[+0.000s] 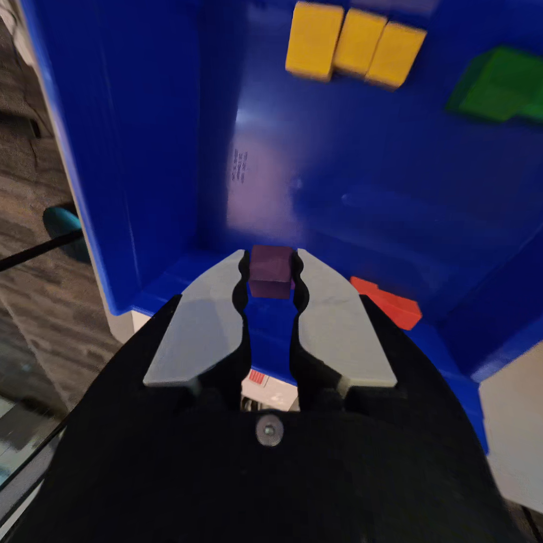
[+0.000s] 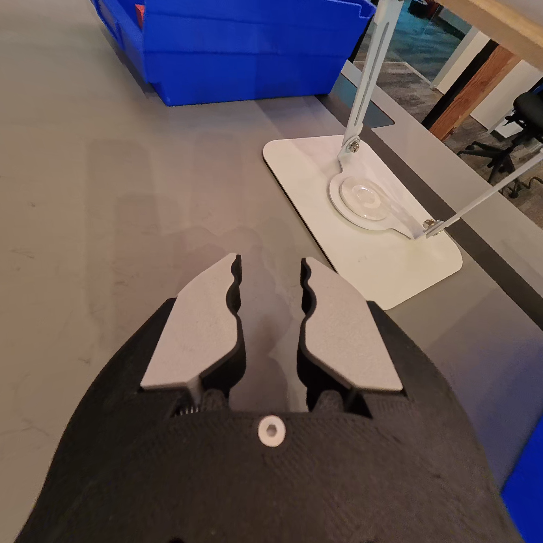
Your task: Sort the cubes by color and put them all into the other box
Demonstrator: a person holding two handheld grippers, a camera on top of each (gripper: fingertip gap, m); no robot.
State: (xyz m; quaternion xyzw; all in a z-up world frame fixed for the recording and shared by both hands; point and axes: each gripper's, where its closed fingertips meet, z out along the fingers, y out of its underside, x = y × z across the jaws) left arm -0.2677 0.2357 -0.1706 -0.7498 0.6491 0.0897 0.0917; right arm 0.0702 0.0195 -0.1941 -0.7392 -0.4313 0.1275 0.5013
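Blue plastic pretty much fills the left wrist view: that's the blue box (image 1: pixel 176 147), seen from above its near corner. Starting at the left, grey floor runs past the box wall, then the left gripper (image 1: pixel 270 264) sits in the middle with its jaws pinched onto a purple cube (image 1: pixel 270 271), which is held right at the fingertips over the box's near end. Just right of that, a red cube (image 1: pixel 390 305) lies on the box floor, partly hidden behind the right finger. Farther back, three yellow cubes (image 1: pixel 352 44) sit in a touching row, and a clump of green cubes (image 1: pixel 499 85) is off to their right, a bit blurry.

Over in the right wrist view, a second blue box (image 2: pixel 235 58) sits on the grey table (image 2: pixel 88 205) at upper left, with something red just peeking inside. The right gripper (image 2: pixel 270 264) hangs over bare tabletop, jaws partly apart and holding nothing. To its right is a white lamp base (image 2: pixel 382 264).
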